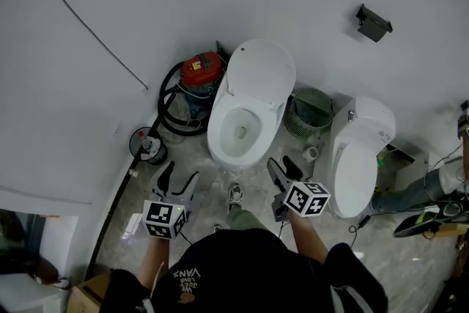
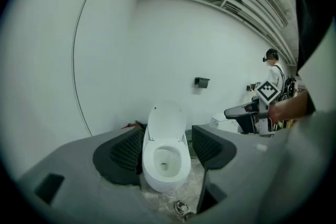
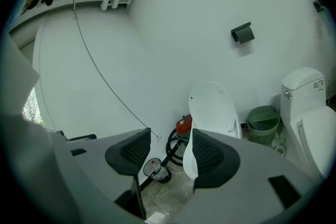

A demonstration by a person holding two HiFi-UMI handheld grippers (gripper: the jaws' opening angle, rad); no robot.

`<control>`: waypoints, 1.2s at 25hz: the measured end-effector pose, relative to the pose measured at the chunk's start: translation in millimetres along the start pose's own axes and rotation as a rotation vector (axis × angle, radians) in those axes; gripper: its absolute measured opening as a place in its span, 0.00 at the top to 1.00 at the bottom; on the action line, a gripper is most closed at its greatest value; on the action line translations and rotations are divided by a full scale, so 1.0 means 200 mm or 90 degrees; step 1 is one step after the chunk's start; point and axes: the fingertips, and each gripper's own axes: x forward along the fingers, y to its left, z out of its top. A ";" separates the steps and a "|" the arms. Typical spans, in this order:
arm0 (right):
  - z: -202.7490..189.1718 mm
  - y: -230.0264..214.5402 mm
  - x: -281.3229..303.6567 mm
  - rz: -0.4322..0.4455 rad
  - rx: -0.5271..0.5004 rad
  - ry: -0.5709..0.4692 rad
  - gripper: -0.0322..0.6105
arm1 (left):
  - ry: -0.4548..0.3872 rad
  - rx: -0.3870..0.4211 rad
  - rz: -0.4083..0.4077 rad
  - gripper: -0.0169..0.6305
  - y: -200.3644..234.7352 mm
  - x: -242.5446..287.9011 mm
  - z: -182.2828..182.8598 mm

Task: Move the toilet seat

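White walls close round a pale stone floor, and we see the toilet seat (image 1: pixel 260 73) tipped up against the far wall above its bowl (image 1: pixel 238 130). Near us, our left gripper (image 1: pixel 182 177) and right gripper (image 1: pixel 282 166) hang with jaws apart, holding nothing.

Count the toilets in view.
2. The open toilet stands ahead against the wall; the closed toilet stands to its right, past the green basket. None appears hidden.

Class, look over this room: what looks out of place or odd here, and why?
A second toilet, lid shut, stands beside the open toilet with no partition; a red vacuum crowds its other side.
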 end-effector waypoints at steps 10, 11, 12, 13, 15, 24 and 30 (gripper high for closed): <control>0.28 -0.24 0.39 0.005 -0.005 -0.005 0.59 | -0.007 0.039 -0.021 0.51 0.08 0.57 0.23; 0.30 -0.27 0.42 0.002 -0.004 -0.005 0.59 | -0.006 0.039 -0.025 0.51 0.08 0.62 0.25; 0.32 -0.30 0.44 -0.001 -0.003 -0.003 0.59 | -0.005 0.037 -0.028 0.51 0.09 0.67 0.25; 0.33 -0.33 0.47 -0.003 -0.002 0.001 0.59 | -0.004 0.034 -0.030 0.51 0.09 0.72 0.26; 0.36 -0.38 0.52 -0.004 -0.001 0.009 0.59 | -0.002 0.033 -0.033 0.51 0.10 0.80 0.28; 0.42 -0.49 0.75 -0.018 0.010 0.034 0.59 | 0.030 0.047 -0.048 0.54 0.21 1.04 0.27; 0.40 -0.47 0.86 -0.078 0.043 0.012 0.59 | 0.068 0.056 -0.104 0.54 0.39 1.22 0.23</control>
